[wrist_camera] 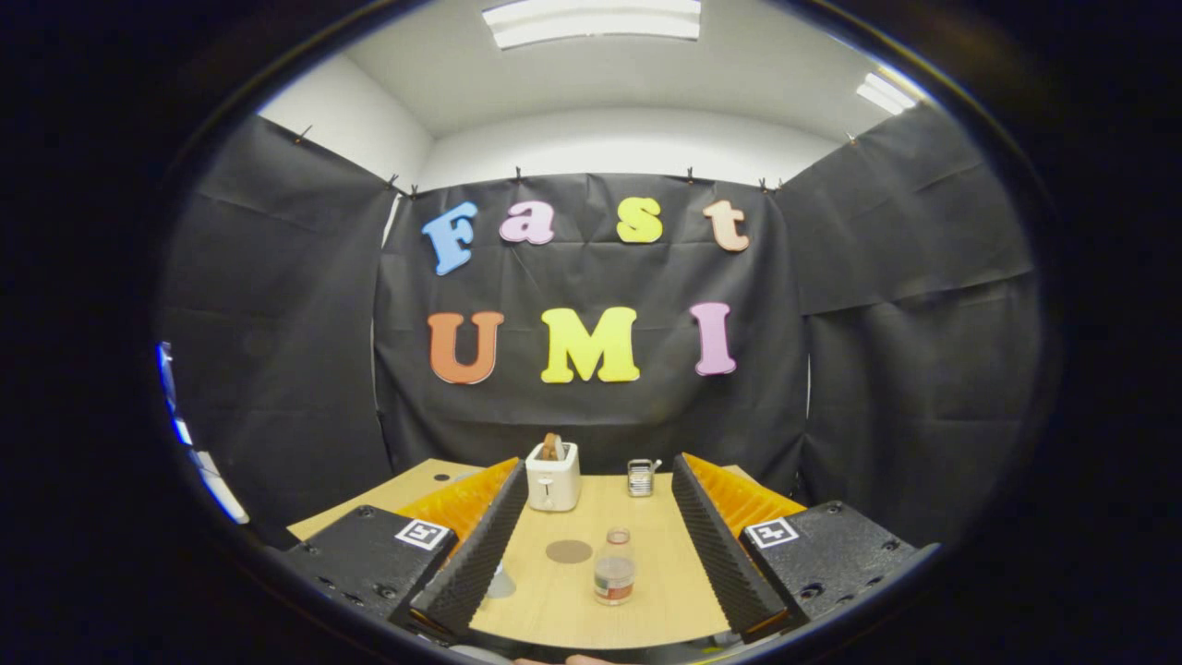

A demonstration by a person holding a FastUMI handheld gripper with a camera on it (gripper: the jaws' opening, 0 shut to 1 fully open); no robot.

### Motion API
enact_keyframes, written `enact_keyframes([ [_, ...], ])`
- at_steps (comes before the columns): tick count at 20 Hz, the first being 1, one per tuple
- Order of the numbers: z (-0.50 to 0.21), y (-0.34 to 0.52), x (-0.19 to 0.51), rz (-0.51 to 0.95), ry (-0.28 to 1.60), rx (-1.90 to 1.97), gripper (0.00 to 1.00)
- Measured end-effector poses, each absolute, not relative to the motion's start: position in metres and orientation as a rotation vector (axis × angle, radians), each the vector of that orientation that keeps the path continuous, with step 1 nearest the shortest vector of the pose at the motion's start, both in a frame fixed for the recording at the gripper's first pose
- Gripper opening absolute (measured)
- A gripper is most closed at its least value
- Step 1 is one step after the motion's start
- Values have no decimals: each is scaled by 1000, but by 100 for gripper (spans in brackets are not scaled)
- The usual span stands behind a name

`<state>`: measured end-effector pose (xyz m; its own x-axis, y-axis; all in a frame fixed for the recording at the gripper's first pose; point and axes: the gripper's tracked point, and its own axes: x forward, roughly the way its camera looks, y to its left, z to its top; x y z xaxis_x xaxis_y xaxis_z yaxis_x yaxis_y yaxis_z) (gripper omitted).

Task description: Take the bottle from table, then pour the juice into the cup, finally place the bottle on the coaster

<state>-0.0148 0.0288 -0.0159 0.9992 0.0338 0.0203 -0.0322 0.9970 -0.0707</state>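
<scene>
A small clear bottle (615, 569) with a reddish cap and a band label stands upright on the wooden table (646, 526), between my fingers and a little nearer the right one. My gripper (598, 476) is open, held above the table, with neither finger touching the bottle. A round brown coaster (569, 551) lies flat on the table just left of the bottle. Beside the left finger (480, 545) a pale clear shape (500, 584), perhaps the cup, is partly hidden.
At the back of the table stands a white toaster (552, 477) with a slice of bread in it. A small metal rack-like object (641, 477) sits to its right. Black cloth walls close in the table on three sides.
</scene>
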Motion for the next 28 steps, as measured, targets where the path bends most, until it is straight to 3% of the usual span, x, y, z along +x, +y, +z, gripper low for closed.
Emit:
enact_keyframes([
  [15,-87,14,39,-37,72,-66,100],
  [28,-130,-5,71,-35,45,-58,100],
])
